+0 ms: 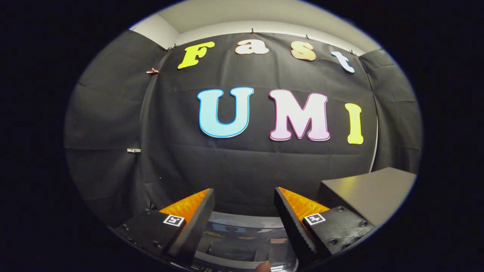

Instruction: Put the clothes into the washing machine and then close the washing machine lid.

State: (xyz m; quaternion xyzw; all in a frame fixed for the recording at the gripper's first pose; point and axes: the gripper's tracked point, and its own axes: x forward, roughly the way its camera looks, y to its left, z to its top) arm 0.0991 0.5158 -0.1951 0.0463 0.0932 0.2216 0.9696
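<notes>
Gripper [244,204] spread and empty, raised above a glossy surface, probably the washing machine lid [242,236]; clothes not yet grasped, so finding them next.

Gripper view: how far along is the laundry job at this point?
Nothing looks done yet. The gripper is open and holds nothing, its fingers spread above a glossy surface, possibly the washer lid; whether it is shut I cannot tell. A dark box sits beyond the right finger. Left to do: pick up the clothes, load them, close the lid.
</notes>
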